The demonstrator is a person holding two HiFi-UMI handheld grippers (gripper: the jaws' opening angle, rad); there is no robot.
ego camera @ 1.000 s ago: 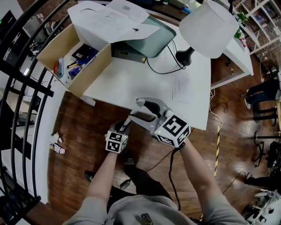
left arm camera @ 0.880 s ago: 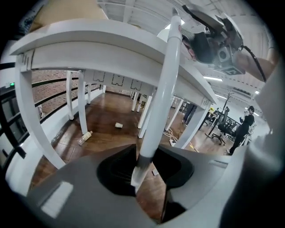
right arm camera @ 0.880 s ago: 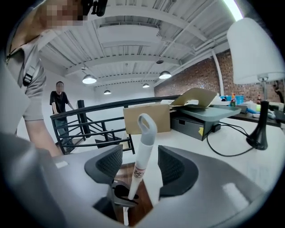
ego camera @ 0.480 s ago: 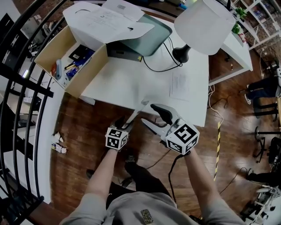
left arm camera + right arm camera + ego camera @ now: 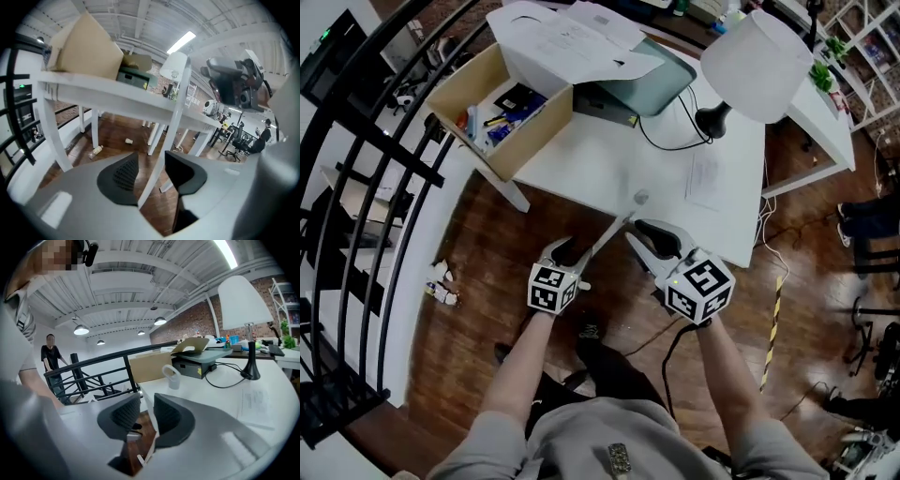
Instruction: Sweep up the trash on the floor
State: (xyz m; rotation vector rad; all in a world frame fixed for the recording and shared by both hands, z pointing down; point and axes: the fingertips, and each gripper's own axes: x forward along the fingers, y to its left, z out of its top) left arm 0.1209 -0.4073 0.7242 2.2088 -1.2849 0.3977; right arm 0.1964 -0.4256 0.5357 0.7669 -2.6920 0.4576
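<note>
Right tool (image 5: 146, 411) has pulled in from its wide spread of a moment ago. Its jaws have just been closing and now clench the long white plastic handle (image 5: 602, 242), pads on both sides. Left tool (image 5: 150, 164) has come up a little, lower on the same handle. Its jaws have just been closing slightly but stand released, the handle between them with a gap at the right pad.

Handle slants up toward the edge of the white worktop (image 5: 595, 161).

Trash:
- crumpled white scrap (image 5: 442, 283) on the brown wooden floor (image 5: 487, 244), near the black railing (image 5: 128, 373), well apart from both tools
- pale bottle (image 5: 96, 150) and small pale cup (image 5: 128, 140) on the floor under the worktop

On the worktop: open cardboard box (image 5: 534, 136) and white-shaded lamp (image 5: 757, 66).
</note>
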